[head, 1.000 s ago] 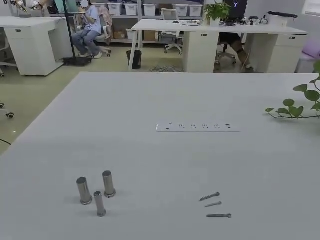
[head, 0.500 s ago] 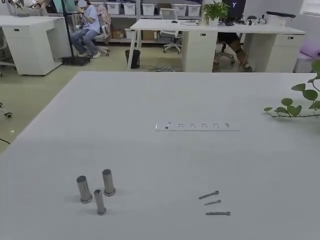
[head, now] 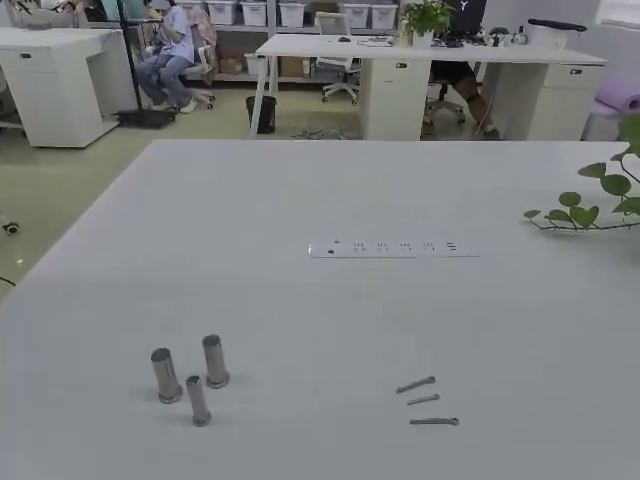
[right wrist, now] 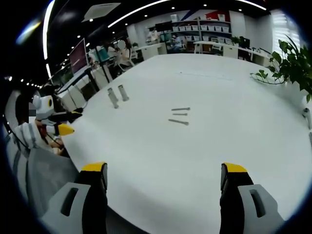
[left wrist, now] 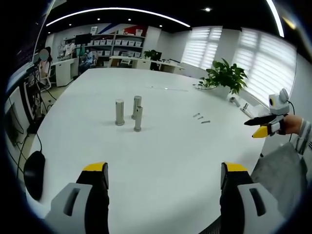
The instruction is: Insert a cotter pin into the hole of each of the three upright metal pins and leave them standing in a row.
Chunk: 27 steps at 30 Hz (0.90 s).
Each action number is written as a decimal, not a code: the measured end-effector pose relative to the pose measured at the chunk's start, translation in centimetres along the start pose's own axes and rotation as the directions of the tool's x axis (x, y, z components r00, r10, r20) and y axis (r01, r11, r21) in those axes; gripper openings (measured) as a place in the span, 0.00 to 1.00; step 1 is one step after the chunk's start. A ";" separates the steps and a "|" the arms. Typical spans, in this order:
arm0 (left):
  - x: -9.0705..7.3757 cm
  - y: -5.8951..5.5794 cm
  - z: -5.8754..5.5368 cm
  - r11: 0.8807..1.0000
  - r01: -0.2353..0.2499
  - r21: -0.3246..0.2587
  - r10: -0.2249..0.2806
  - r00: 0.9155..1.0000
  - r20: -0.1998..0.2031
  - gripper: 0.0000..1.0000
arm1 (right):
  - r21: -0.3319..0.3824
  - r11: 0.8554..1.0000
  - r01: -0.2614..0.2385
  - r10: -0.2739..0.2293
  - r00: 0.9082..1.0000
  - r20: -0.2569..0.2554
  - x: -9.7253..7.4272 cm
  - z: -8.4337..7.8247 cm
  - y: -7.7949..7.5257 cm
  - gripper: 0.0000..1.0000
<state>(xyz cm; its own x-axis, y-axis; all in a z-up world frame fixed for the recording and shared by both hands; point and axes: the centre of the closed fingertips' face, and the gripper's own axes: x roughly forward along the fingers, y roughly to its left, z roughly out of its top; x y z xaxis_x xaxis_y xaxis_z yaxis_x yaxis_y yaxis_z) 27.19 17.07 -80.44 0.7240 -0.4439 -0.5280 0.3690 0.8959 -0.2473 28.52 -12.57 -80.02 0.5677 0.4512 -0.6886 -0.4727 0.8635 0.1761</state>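
Observation:
Three upright metal pins (head: 198, 400) stand in a close cluster at the front left of the white table (head: 320, 310). Three cotter pins (head: 423, 400) lie flat at the front right, apart from each other. In the left gripper view the metal pins (left wrist: 137, 108) stand well ahead of my left gripper (left wrist: 163, 195), which is open and empty; the cotter pins (left wrist: 200, 117) lie further right. My right gripper (right wrist: 163, 195) is open and empty too, back from the table's near edge, with the cotter pins (right wrist: 179, 115) ahead and the metal pins (right wrist: 117, 95) to their left.
A white power strip (head: 392, 249) lies across the table's middle. Plant leaves (head: 590, 205) hang over the right edge. A dark rounded object (left wrist: 34, 174) sits by the table's near left corner. Desks, chairs and a seated person (head: 172, 55) are beyond the far edge.
The head camera has shifted slightly, so everything sits a little lower and closer in the picture. The pins and cotter pins have not moved.

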 end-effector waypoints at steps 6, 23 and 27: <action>0.0 0.2 0.5 1.000 -0.007 0.003 0.007 1.000 0.012 0.94 | 0.003 1.000 0.004 -0.004 1.000 0.001 0.0 0.0 -0.1 0.98; 2.1 0.6 2.2 0.999 0.025 0.045 -0.026 0.999 0.021 0.86 | 0.003 1.000 0.001 -0.001 1.000 -0.016 0.3 -0.3 0.4 0.98; 2.7 1.1 2.8 0.998 0.032 0.051 -0.033 0.999 0.021 0.82 | -0.002 1.000 0.000 0.000 1.000 -0.028 0.4 -0.6 0.5 0.98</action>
<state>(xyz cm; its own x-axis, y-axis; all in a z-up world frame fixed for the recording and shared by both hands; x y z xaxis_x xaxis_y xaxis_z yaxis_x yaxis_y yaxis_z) 31.13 16.81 -79.89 0.7234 -0.4734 -0.5026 0.4211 0.8794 -0.2222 28.13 -12.05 -80.61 0.5487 0.4443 -0.7082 -0.4739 0.8632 0.1743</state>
